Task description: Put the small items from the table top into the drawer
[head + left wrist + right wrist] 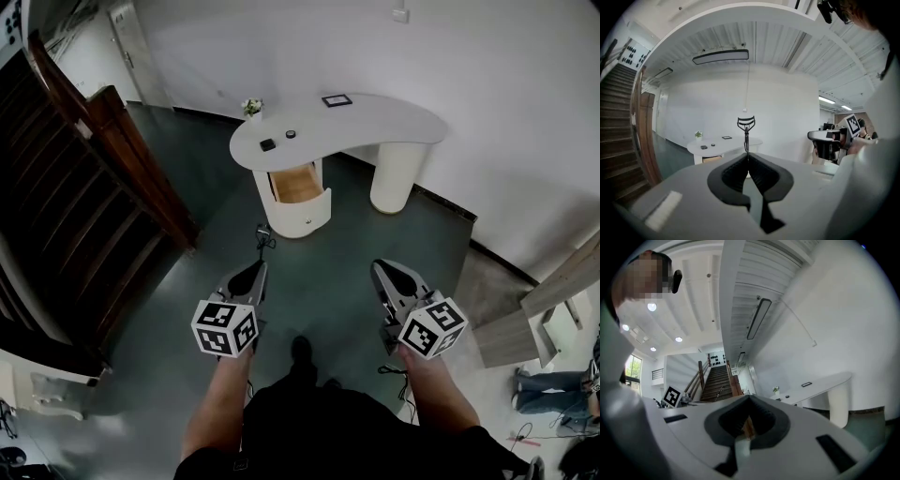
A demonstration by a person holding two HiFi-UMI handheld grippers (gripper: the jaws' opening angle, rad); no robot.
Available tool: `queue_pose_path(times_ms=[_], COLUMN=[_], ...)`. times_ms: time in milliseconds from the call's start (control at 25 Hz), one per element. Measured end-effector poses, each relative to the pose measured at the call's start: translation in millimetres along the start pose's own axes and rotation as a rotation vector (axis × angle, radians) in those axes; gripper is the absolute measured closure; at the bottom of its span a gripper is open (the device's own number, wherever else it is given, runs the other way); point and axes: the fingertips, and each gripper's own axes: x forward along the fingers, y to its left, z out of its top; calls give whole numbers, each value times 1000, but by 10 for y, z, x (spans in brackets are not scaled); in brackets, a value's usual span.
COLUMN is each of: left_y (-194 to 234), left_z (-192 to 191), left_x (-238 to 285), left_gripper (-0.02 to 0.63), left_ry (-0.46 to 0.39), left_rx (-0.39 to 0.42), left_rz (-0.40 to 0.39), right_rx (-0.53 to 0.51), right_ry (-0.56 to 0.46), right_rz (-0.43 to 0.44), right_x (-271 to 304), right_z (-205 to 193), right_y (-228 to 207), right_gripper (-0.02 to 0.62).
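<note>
Both grippers are well short of the desk [375, 127], so nothing's going in just yet. The left gripper [255, 274] is clamped tight on an eyelash curler [746, 127], which sticks up out of the jaws. The right gripper [387, 277] is pinched on a thin brown sliver [749, 427] (no clue what it is). The drawer [309, 217] under the desk's end is open, and I can't spot anything in it from here. 2 small dark bits [267, 144] sit on the desk above it. I'd say it's early: 2 things in hand, at least 2 left.
</note>
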Motion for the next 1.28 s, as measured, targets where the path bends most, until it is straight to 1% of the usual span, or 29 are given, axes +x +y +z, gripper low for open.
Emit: queue_pose_path(times_ms=[200,360,560,760,1040,1280], left_y=[190,381,744,1132,1628,1908], left_z=[19,56,109,101,192,241], left_x=[205,415,760,1100,1377,1488], left_gripper=[592,592,592,592,592,592], left_ry=[-3,-3,8,24,12,-13], left_rx=[-7,-14,-29,-52,-75,-96], left_rz=[-5,-14,-23,-43,-79,-86], right_rx=[6,6,14,16,-10,-40], right_ry=[17,40,73,100,153,175], right_rz=[11,2,1,-18,-43,-32], right_x=[263,529,1014,1498,2061,2441], right_z=[-68,-108,-145,-175,-193,-149], right_y=[-98,-230,-409,-598,-618,-574], right_gripper=[583,583,583,583,583,583])
